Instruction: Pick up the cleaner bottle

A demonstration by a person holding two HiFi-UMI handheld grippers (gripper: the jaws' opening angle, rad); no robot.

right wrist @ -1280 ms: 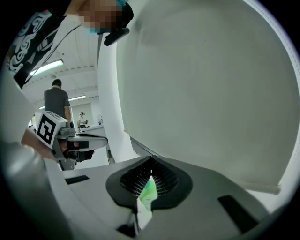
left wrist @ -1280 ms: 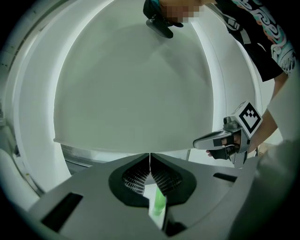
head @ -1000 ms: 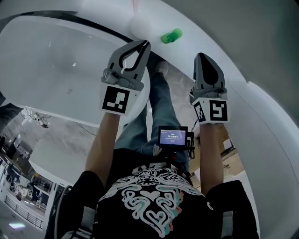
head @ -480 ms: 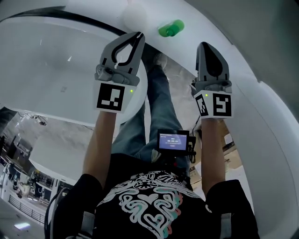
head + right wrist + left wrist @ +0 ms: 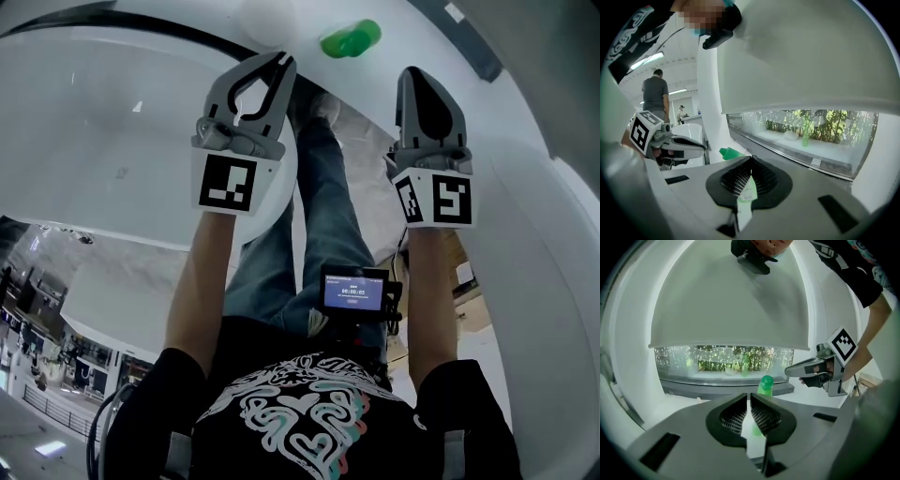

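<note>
Left hand-held gripper: jaws shut tip to tip, with nothing between them; right hand-held gripper likewise shut and empty. In the head view both point toward 12 o'clock, side by side and apart. The green cleaner bottle appears upright on the white bench beyond the tips, untouched, at about 1 o'clock from the left tips and 11 o'clock from the right. A white rounded object sits near it at 9 o'clock. The step in hand is judged to be the approach. One gripper should open wider than the bottle's body before closing in, straddle the body below the cap, squeeze squarely, and avoid tipping the bottle.
</note>
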